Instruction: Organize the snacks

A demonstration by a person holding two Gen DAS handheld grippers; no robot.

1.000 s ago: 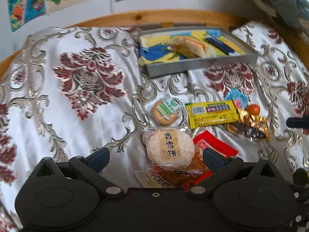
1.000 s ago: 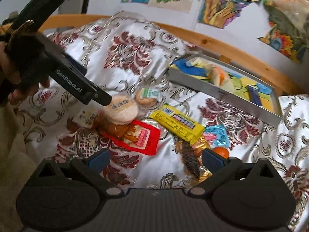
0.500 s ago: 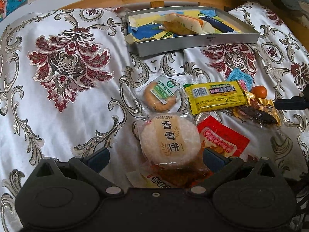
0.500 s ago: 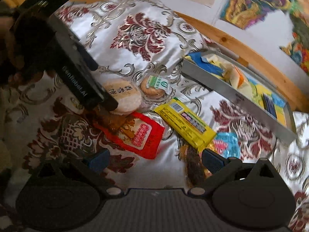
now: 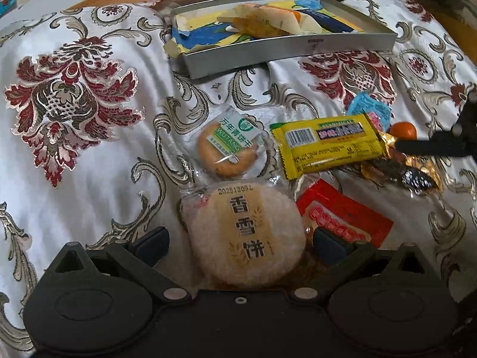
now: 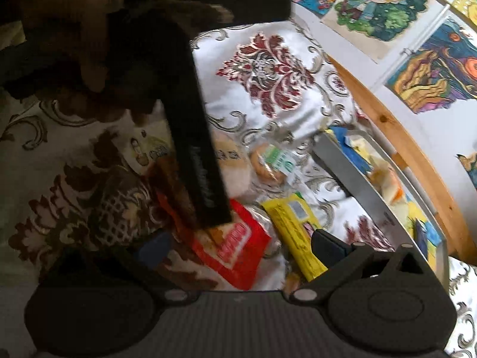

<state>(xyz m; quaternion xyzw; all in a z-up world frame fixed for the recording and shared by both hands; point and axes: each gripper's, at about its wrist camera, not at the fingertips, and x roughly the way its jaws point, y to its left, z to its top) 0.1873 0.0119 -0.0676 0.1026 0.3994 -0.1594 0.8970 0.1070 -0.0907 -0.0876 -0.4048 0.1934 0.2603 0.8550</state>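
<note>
The left claw (image 5: 240, 243) stood spread wide, its 2 fingers flanking the round pale rice cracker in clear wrap (image 5: 244, 235) lying flat on the brocade bed cover (image 5: 89, 164). The right claw (image 6: 238, 247), also released, hovered over the red packet (image 6: 235, 247). The grey metal tray (image 5: 286, 49) lay far beyond.
</note>
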